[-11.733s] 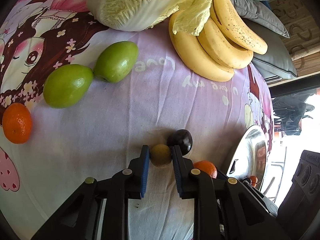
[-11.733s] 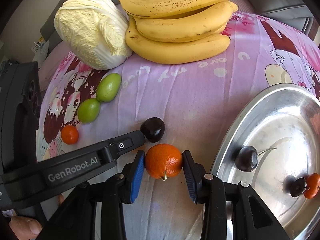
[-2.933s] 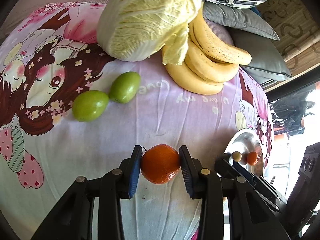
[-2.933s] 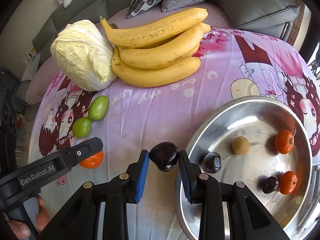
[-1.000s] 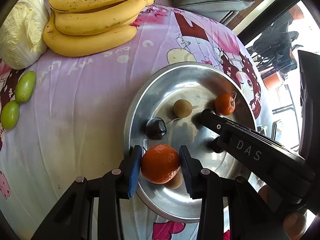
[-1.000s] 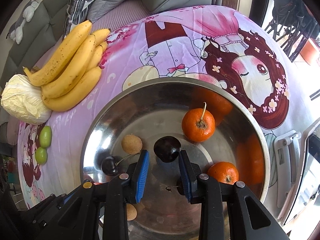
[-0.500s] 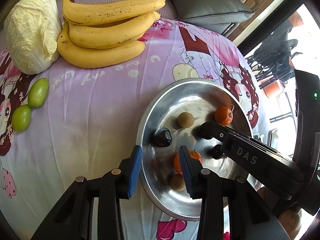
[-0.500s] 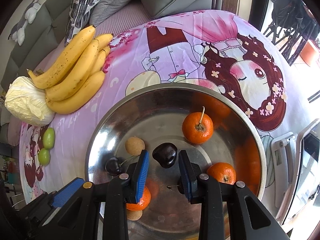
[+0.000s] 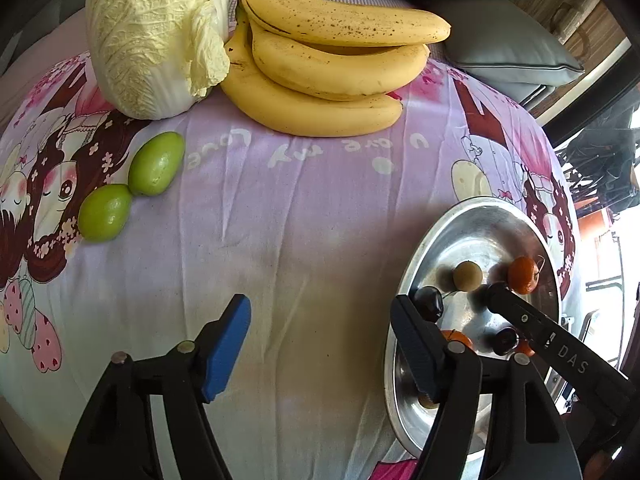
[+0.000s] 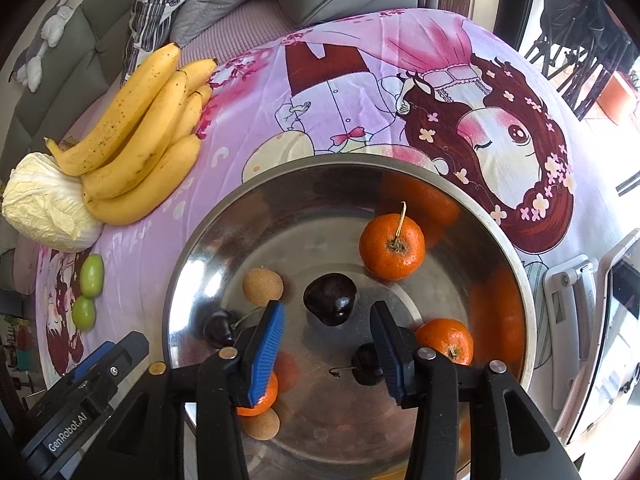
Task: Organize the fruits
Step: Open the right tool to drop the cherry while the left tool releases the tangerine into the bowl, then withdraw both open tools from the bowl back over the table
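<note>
A steel plate (image 10: 516, 264) holds several small fruits: oranges (image 10: 392, 247), dark cherries (image 10: 330, 299) and tan longans (image 10: 263, 287). My right gripper (image 10: 326, 346) is open just above the plate, with a dark cherry lying free between its jaws. My left gripper (image 9: 320, 344) is wide open and empty over the purple cloth, left of the plate (image 9: 472, 220). Two green fruits (image 9: 156, 163) lie on the cloth at the left. A bunch of bananas (image 9: 328, 76) lies at the back.
A napa cabbage (image 9: 156, 32) sits beside the bananas. Grey cushions (image 9: 504, 52) lie behind the table. The cartoon-print cloth (image 9: 300, 220) covers the round table. The plate stands near the table's right edge.
My left gripper let the orange go into the plate, opened wide and swung left over the cloth. My right gripper opened and the dark cherry now lies in the plate.
</note>
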